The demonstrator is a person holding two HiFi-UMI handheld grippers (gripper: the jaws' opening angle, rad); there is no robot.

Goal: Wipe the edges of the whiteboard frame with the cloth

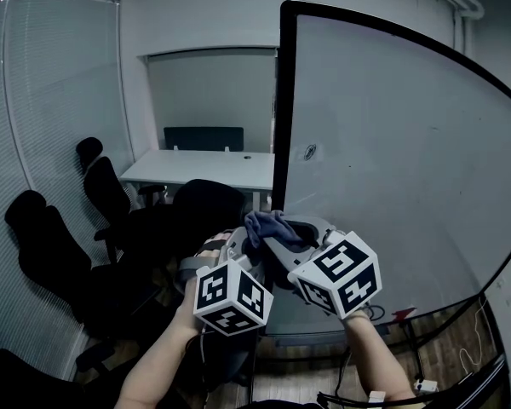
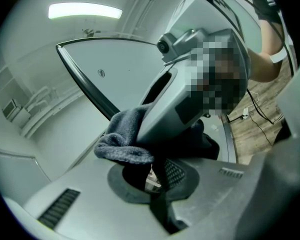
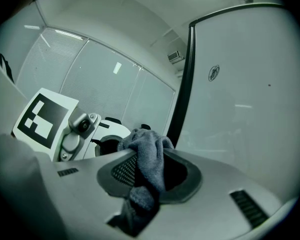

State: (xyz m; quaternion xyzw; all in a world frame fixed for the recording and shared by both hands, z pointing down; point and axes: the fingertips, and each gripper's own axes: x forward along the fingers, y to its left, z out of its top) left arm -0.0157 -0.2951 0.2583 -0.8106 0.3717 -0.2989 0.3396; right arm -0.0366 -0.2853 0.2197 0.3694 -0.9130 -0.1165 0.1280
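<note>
Closest to me, my right gripper (image 1: pixel 283 239) is clamped on the cloth (image 1: pixel 268 223) and my left gripper (image 1: pixel 237 244) seems to pinch it too (they meet tip to tip), with the whiteboard frame (image 1: pixel 280 126) rising upright just beyond, nearer the right.

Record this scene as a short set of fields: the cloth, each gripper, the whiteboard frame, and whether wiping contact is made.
cloth: grey-blue cloth, bunched between the two grippers
right gripper: right gripper shut on the cloth, which runs through its jaws
left gripper: left gripper close against the right one, cloth draped at its jaw tips; grip cannot be told
whiteboard frame: black whiteboard frame, left edge upright
contact: cloth sits at the frame's left edge in the head view; touch not confirmed
background: black chairs, white desk
</note>
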